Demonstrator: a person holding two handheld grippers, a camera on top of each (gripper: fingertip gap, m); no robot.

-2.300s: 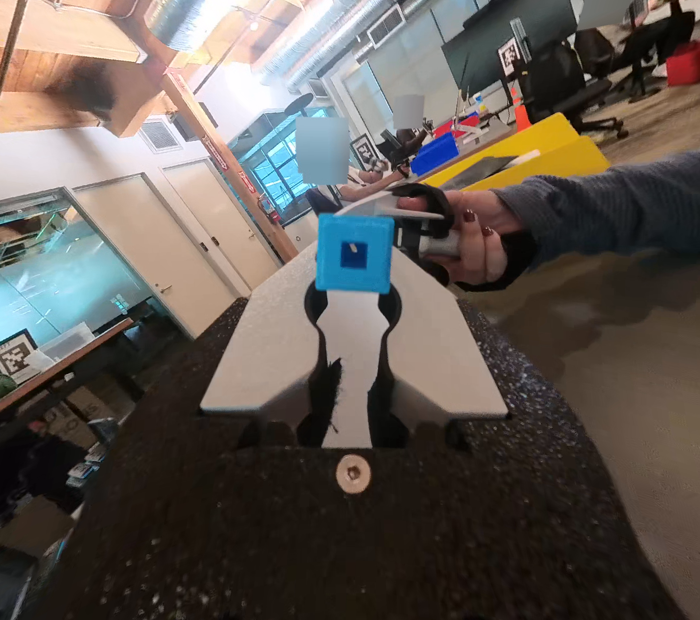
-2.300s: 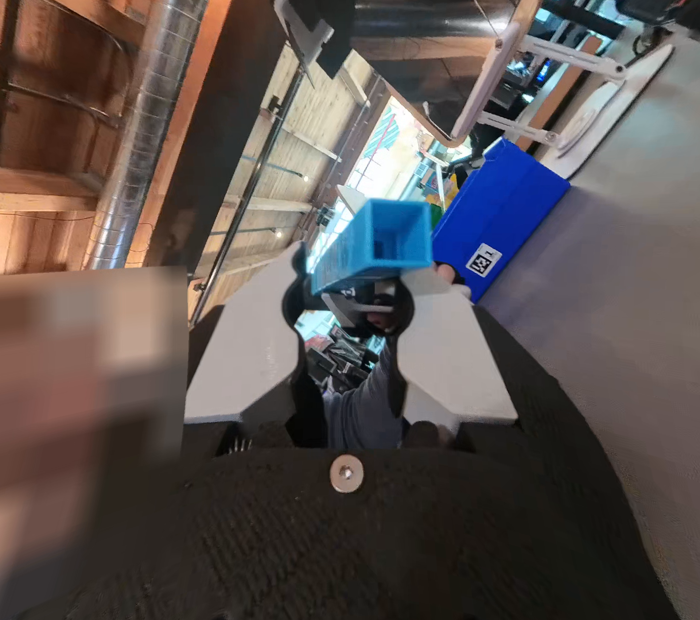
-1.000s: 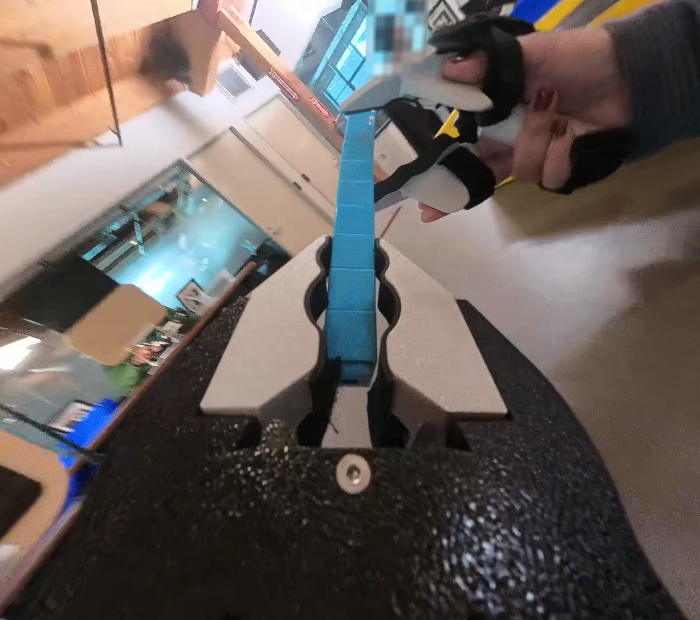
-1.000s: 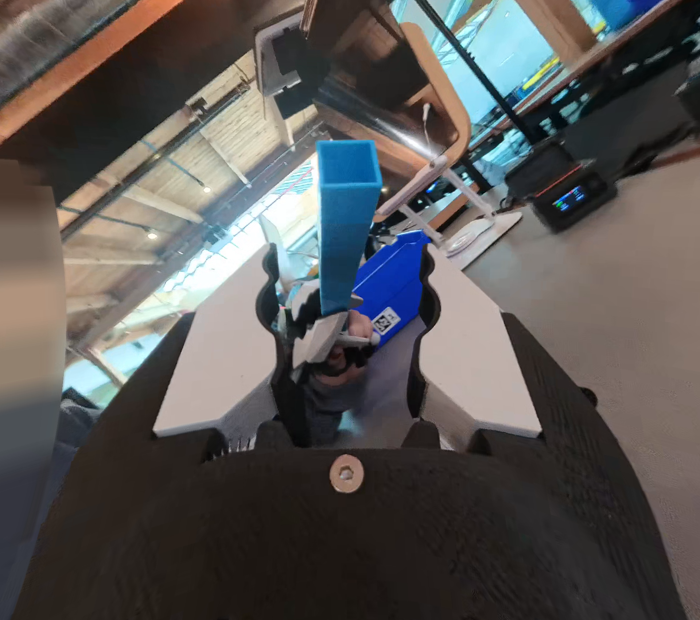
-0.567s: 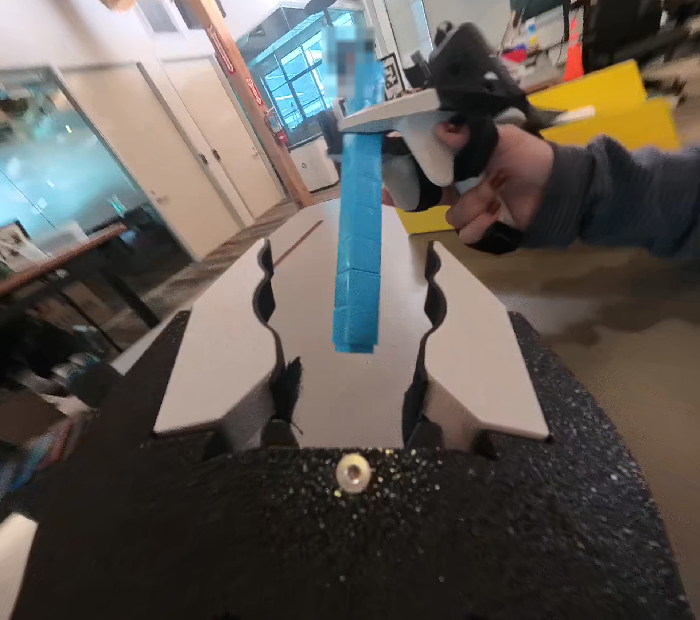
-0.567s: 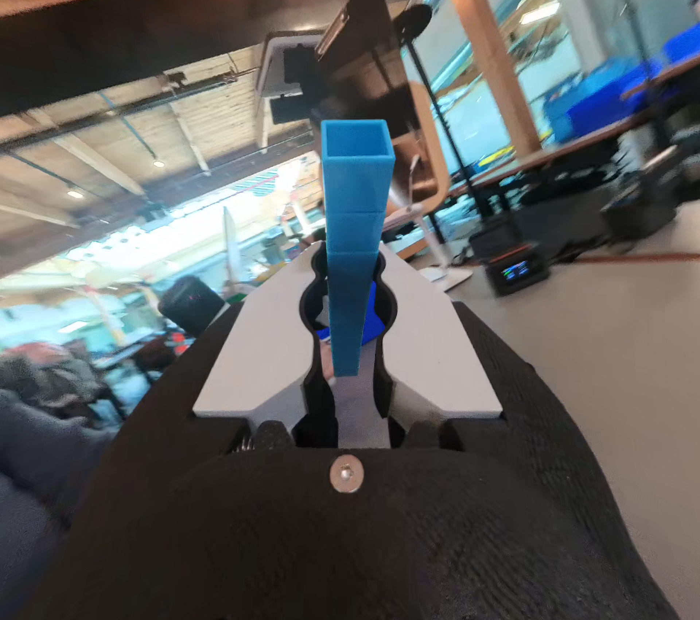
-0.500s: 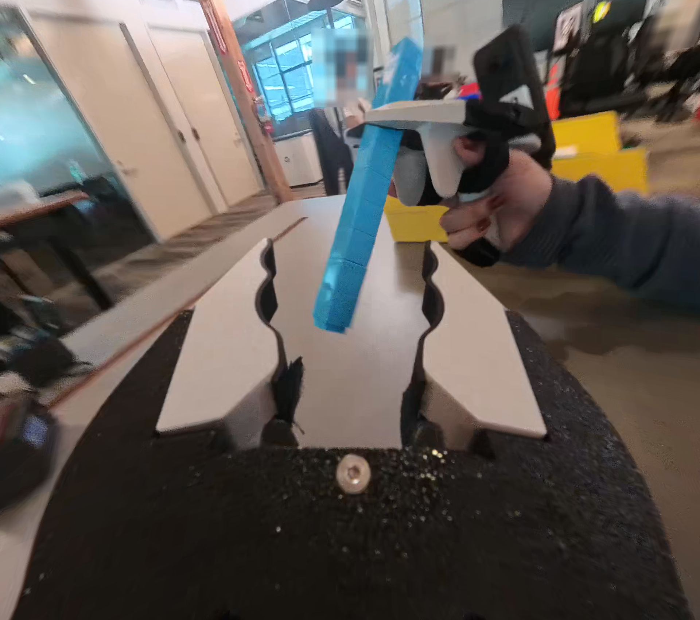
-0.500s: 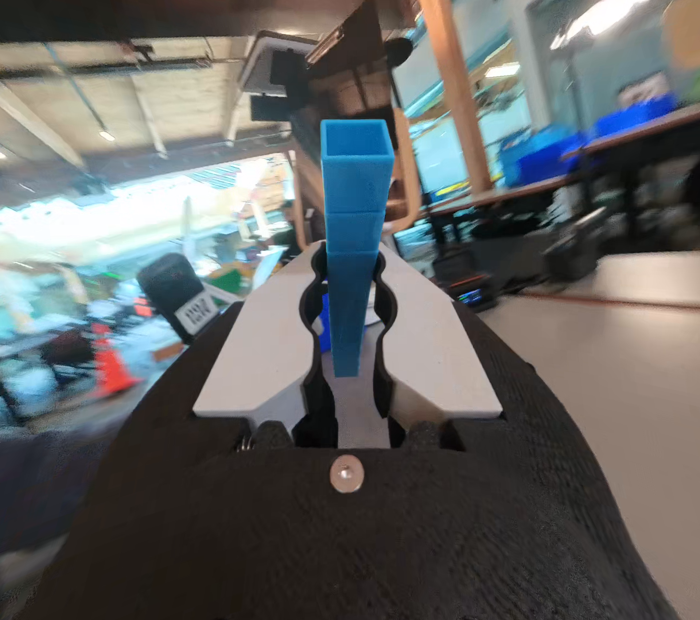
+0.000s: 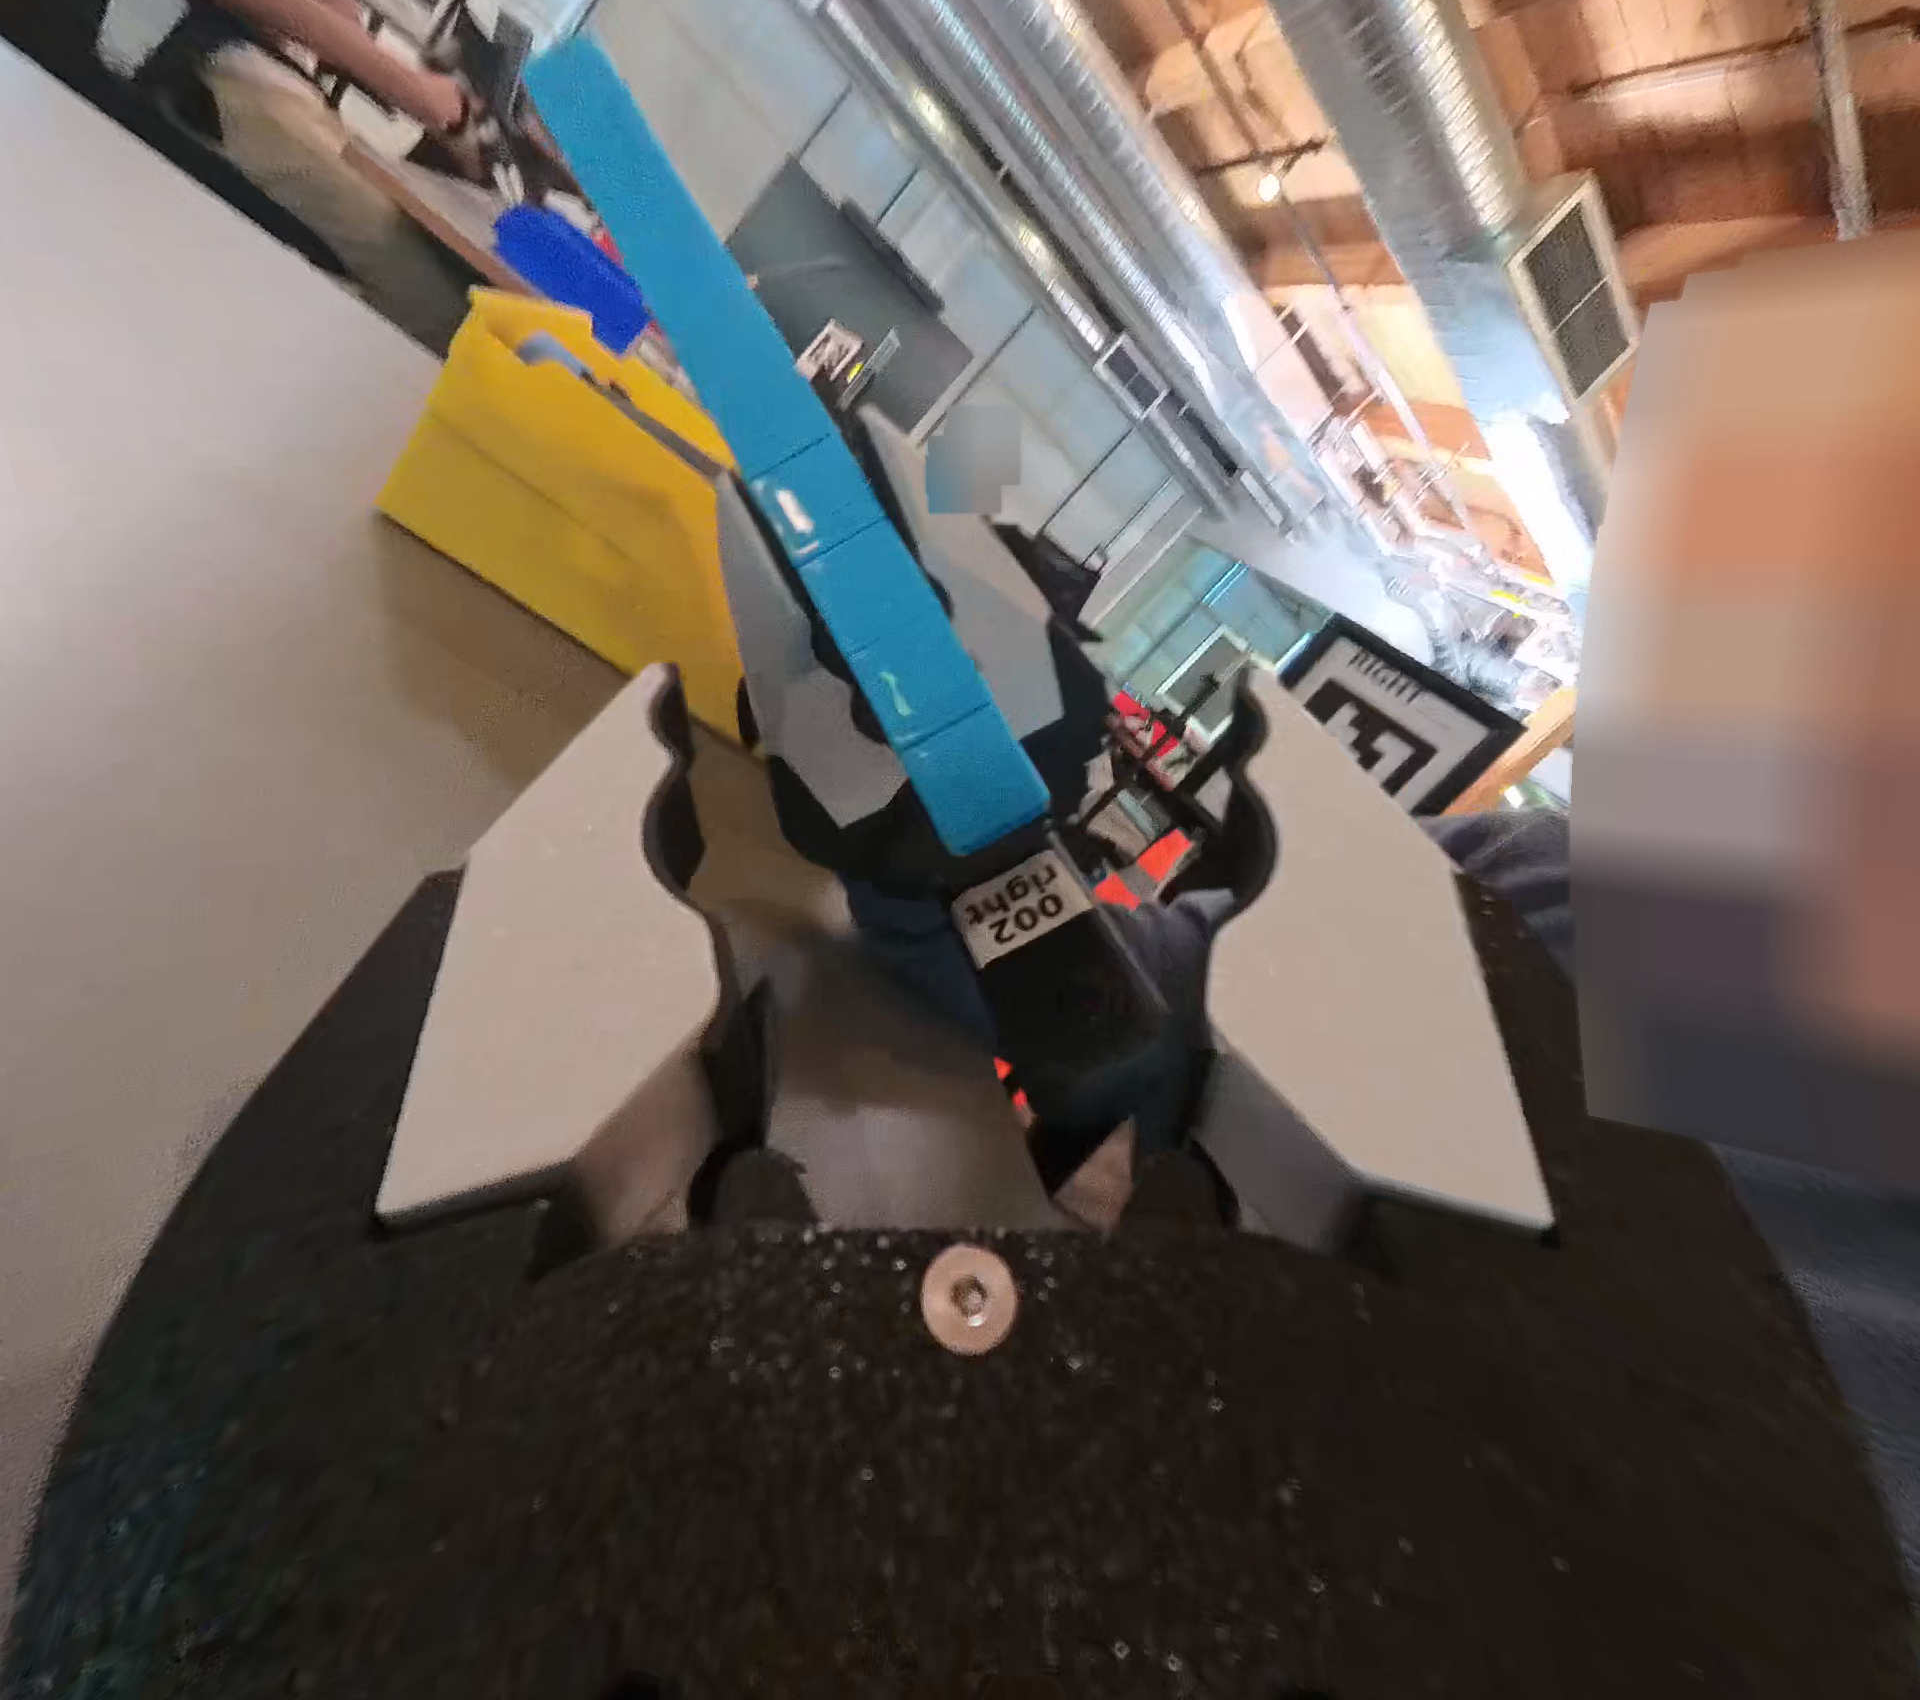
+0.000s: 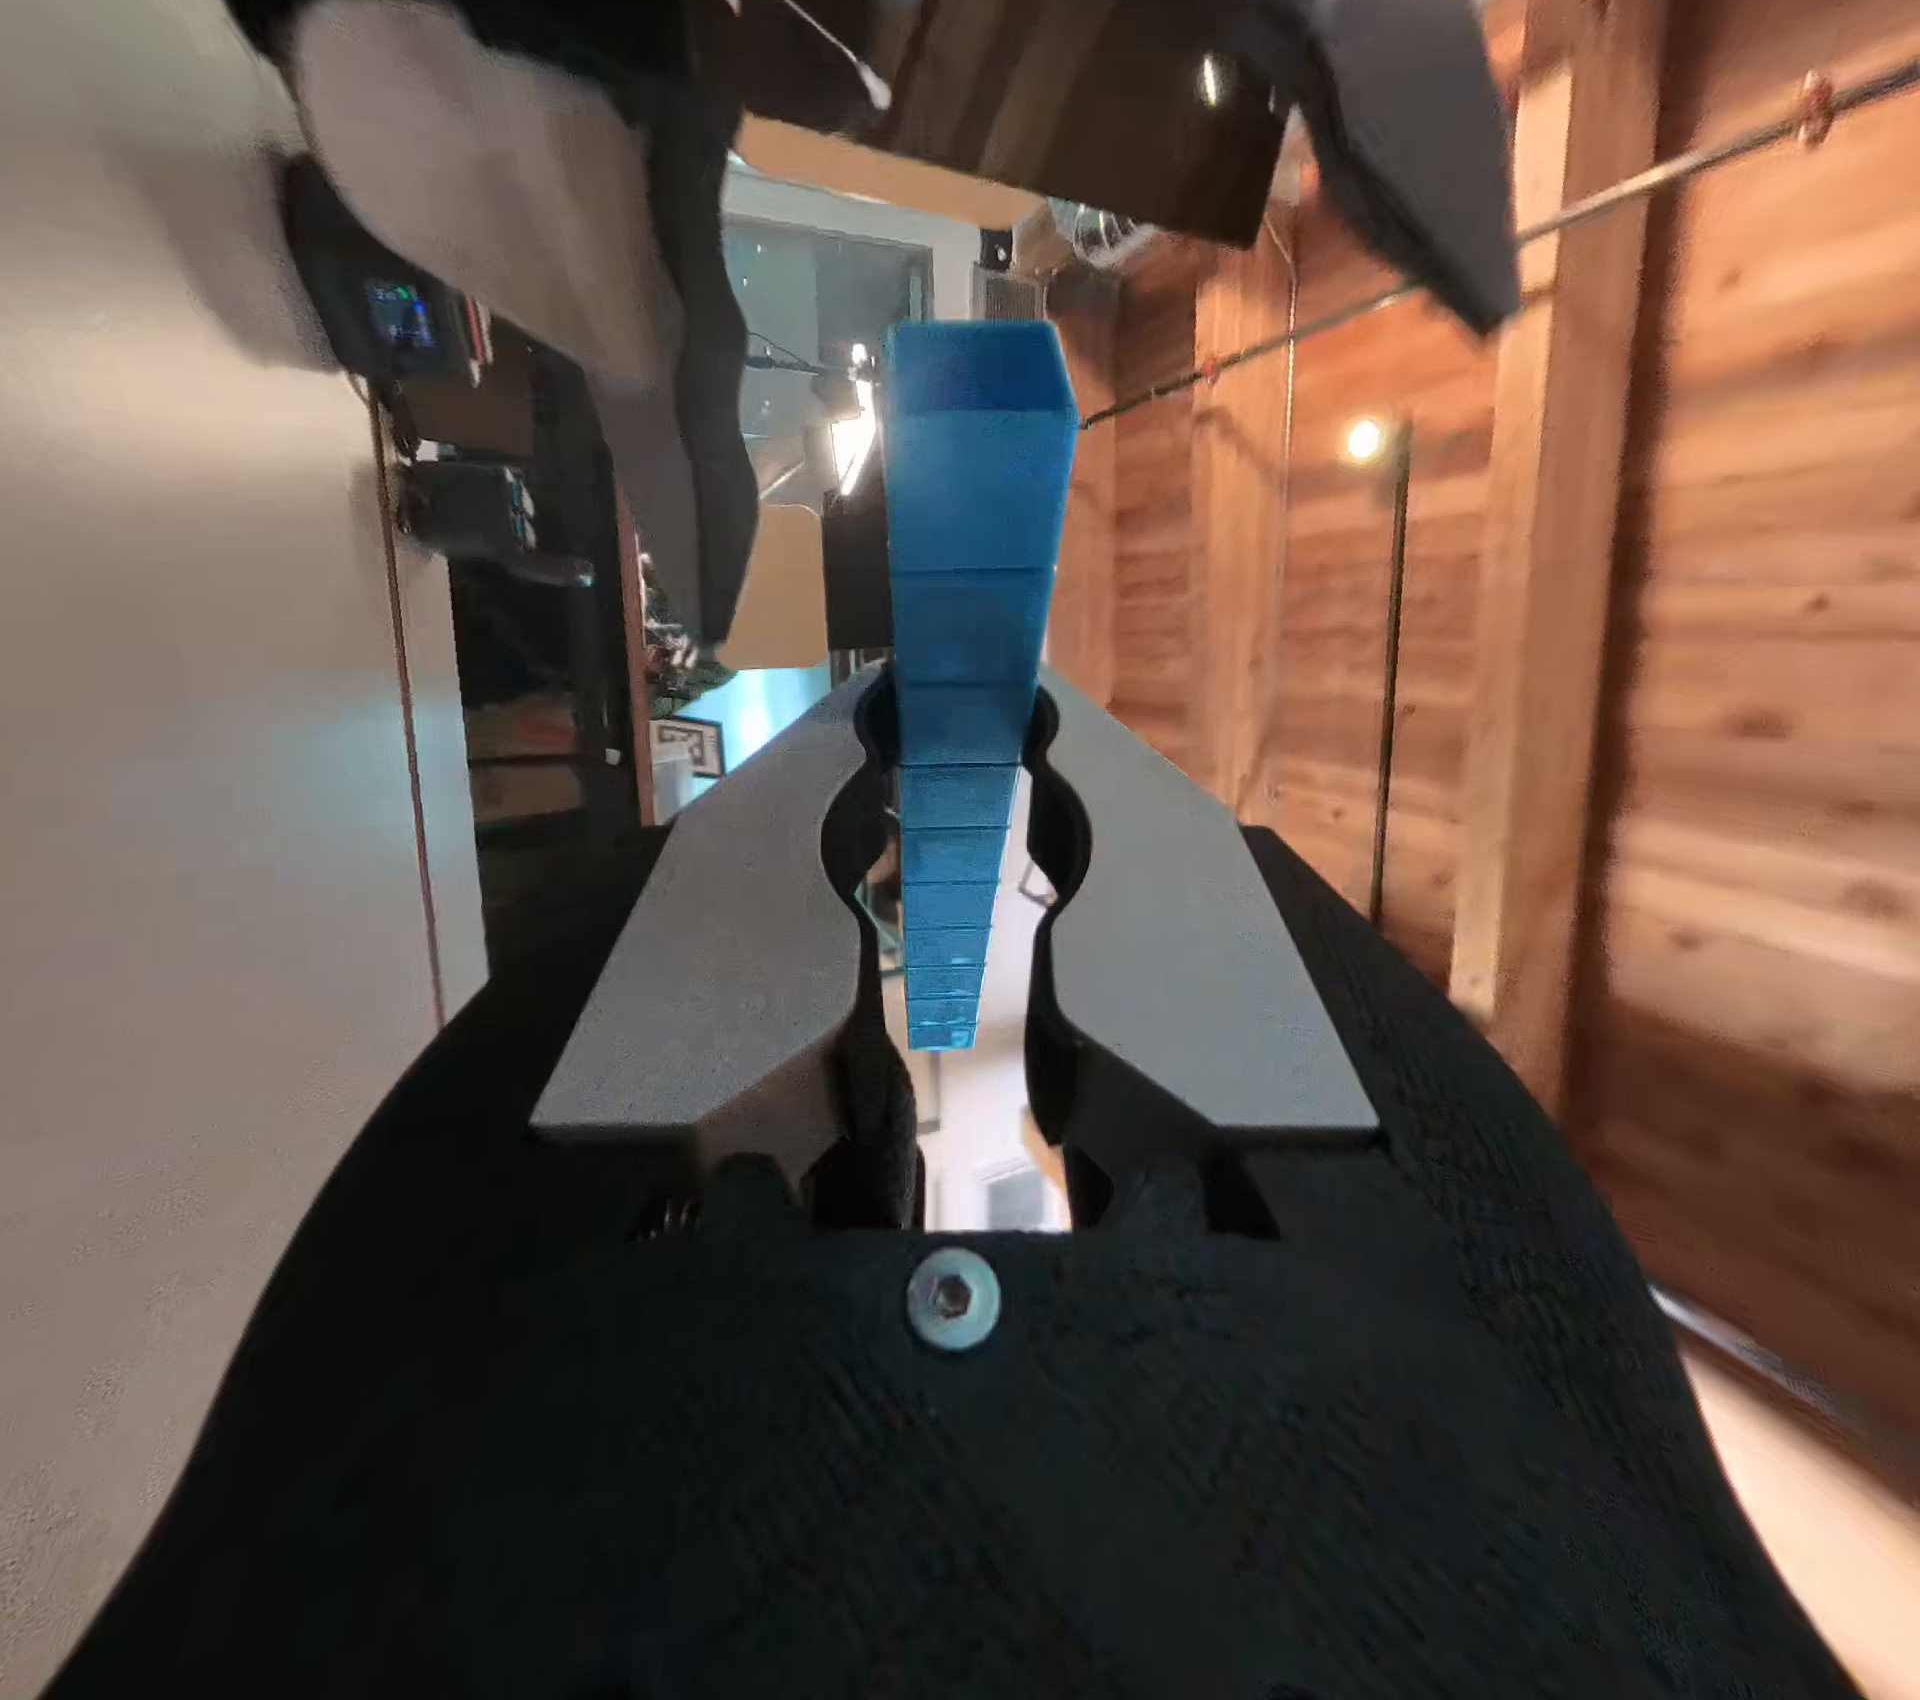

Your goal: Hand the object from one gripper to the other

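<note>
The object is a long blue square tube made of stacked segments (image 10: 977,507). My right gripper (image 10: 961,694) is shut on it near its lower part, and the open end of the tube points away from the camera. In the left wrist view the tube (image 9: 727,362) slants from upper left to lower right, held by the right gripper (image 9: 821,528) beyond my fingers. My left gripper (image 9: 951,694) is open and empty, its jaws wide apart, and the tube's lower end hangs just past them without touching.
A grey table surface (image 9: 187,528) carries a yellow bin (image 9: 540,455) with a blue object (image 9: 566,274) behind it. A person (image 9: 260,40) stands at the far upper left. A black-and-white marker board (image 9: 1392,736) is to the right. Wooden boards (image 10: 1662,611) fill the right wrist view.
My left gripper opened and let go of the blue tube. My right gripper shut on it and now holds it alone. Both views have swung round since.
</note>
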